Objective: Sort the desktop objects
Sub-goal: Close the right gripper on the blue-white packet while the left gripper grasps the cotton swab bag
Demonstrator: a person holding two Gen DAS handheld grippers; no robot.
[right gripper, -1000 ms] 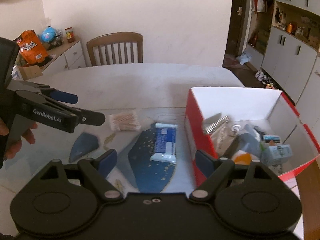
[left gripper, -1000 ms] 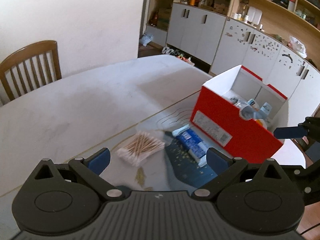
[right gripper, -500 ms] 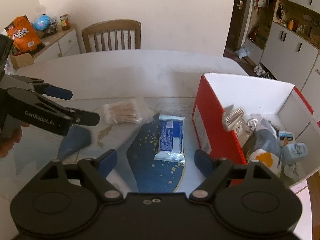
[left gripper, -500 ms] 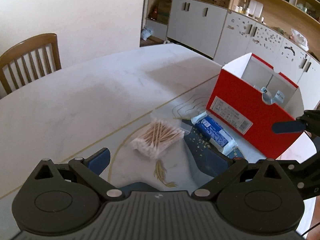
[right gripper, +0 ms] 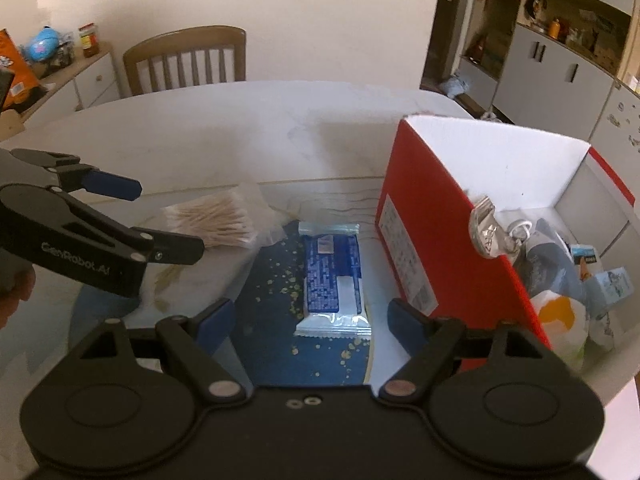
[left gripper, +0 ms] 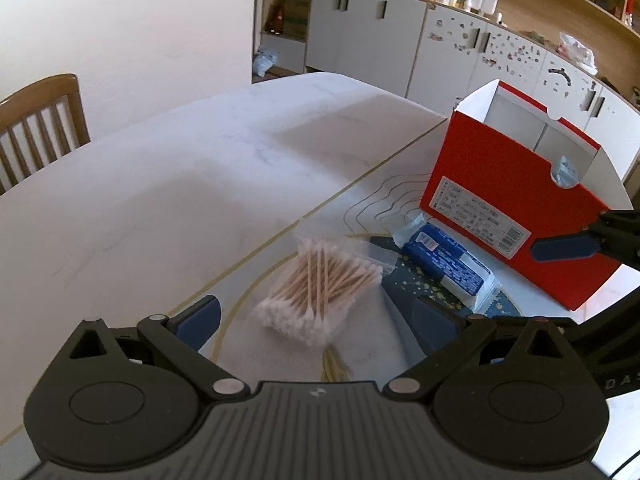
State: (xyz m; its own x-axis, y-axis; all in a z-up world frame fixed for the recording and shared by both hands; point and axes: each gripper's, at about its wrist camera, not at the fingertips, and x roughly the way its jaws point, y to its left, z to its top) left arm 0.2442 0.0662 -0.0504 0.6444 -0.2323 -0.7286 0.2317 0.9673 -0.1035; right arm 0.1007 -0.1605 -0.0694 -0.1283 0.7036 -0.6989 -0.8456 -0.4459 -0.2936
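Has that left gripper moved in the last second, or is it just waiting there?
Yes. The left gripper has come down and closer to the cotton swabs; they and the red box loom larger in its view, and its jaws are open.

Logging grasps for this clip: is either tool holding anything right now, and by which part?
Nothing is held. The left tool is open over the bag of cotton swabs, and the right tool is open over the blue wipes packet.
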